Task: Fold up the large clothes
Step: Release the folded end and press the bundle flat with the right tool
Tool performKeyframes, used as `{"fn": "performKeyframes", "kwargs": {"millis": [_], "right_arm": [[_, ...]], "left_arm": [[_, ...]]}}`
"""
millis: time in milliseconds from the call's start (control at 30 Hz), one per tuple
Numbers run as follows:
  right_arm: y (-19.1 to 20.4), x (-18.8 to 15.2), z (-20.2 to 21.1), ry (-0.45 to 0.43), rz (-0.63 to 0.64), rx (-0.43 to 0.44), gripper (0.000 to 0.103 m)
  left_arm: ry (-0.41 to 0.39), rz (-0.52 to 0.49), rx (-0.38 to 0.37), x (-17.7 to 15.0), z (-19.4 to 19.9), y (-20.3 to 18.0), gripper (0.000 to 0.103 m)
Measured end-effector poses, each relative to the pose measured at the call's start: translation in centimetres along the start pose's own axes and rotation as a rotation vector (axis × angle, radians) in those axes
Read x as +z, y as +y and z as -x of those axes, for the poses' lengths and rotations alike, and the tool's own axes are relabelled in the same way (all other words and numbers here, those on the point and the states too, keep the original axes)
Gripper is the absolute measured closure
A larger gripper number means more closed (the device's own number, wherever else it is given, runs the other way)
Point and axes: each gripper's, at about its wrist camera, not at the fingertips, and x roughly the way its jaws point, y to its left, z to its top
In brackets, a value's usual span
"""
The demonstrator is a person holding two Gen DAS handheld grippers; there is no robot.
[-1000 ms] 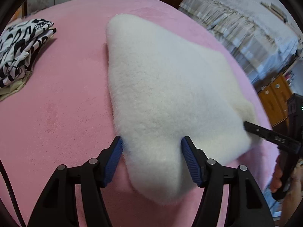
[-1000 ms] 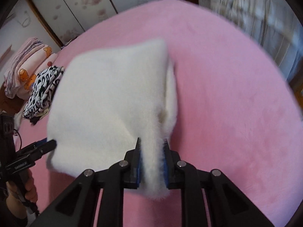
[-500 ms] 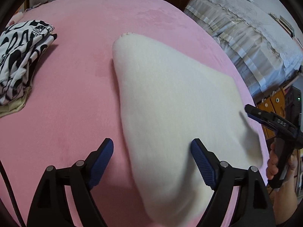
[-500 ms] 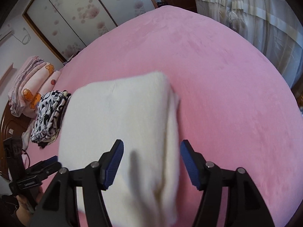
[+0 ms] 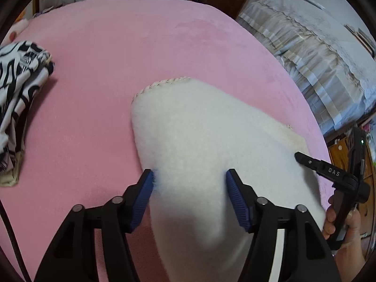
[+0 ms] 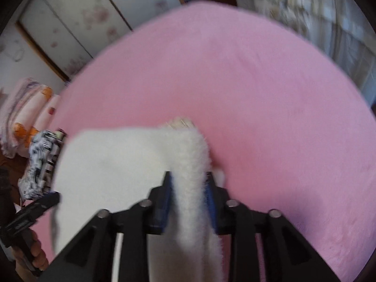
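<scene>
A white fleece garment (image 5: 211, 141) lies folded on the pink bed cover (image 5: 117, 58). My left gripper (image 5: 189, 183) is open, its blue pads either side of the garment's near left edge, the left pad touching the fleece. My right gripper (image 6: 189, 183) is shut on a thick fold of the same garment (image 6: 112, 171) at its right edge. The right gripper also shows in the left wrist view (image 5: 329, 174), at the garment's right side. The left gripper shows in the right wrist view (image 6: 30, 209), at the lower left.
A folded black-and-white patterned garment (image 5: 18, 89) lies at the bed's left side. Pink bedding (image 6: 23, 112) is stacked beyond it. A second bed with a grey cover (image 5: 317, 54) stands to the right, with a wooden cabinet (image 5: 340, 150) past the bed's edge.
My right gripper opened half a second ago and has now shut again on the garment's right fold. My left gripper stays open and has narrowed around the near edge. Both views pulled back.
</scene>
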Motion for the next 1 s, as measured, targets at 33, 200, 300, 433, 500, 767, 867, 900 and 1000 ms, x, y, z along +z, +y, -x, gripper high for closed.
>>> {"fn": "performKeyframes", "kwargs": {"millis": [33, 200, 300, 433, 500, 767, 867, 900, 1000], "right_arm": [[-0.3, 0.0, 0.6, -0.009, -0.019, -0.028, 0.047], [2.1, -1.6, 6.2, -0.155, 0.064, -0.146, 0.039], [4.6, -4.3, 9.5, -0.226, 0.152, -0.129, 0.04], [7.0, -8.0, 10.4, -0.194, 0.225, -0.058, 0.078], [7.4, -9.3, 9.3, -0.154, 0.242, -0.062, 0.08], [3.4, -12.0, 8.5, -0.127, 0.202, -0.096, 0.103], [3.8, -12.7, 9.5, -0.137, 0.208, -0.13, 0.103], [4.0, -12.9, 9.8, -0.139, 0.21, -0.142, 0.103], [3.7, -13.5, 10.2, -0.129, 0.184, -0.136, 0.103]], "left_arm": [[-0.012, 0.017, 0.005, -0.2, 0.3, 0.1, 0.034], [-0.118, -0.023, 0.1, -1.4, 4.4, -1.3, 0.036], [-0.18, -0.032, 0.032, -3.3, 7.5, -3.1, 0.039], [-0.161, -0.063, -0.003, -7.0, 8.3, -5.9, 0.061], [-0.125, -0.085, -0.001, -9.4, 7.7, -6.3, 0.067], [-0.136, -0.154, 0.045, -12.3, 7.5, -6.6, 0.068], [-0.121, -0.129, 0.061, -12.2, 7.8, -6.0, 0.068], [-0.118, -0.123, 0.069, -12.2, 7.9, -5.9, 0.068], [-0.099, -0.108, 0.085, -12.5, 8.2, -5.6, 0.068]]}}
